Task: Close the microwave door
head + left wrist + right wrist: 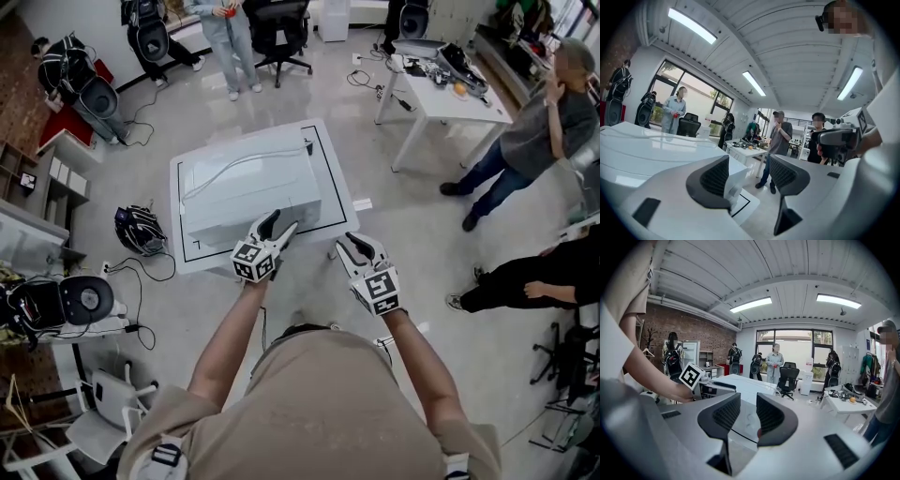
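The left gripper has its jaws apart with nothing between them. It hangs at the near right corner of the microwave; whether it touches I cannot tell. The right gripper has its jaws a little apart, also empty, and sits just to the right of the left one, in front of the board. The microwave stands on this low white board on the floor, its front toward the person. Bystanders stand around the room.
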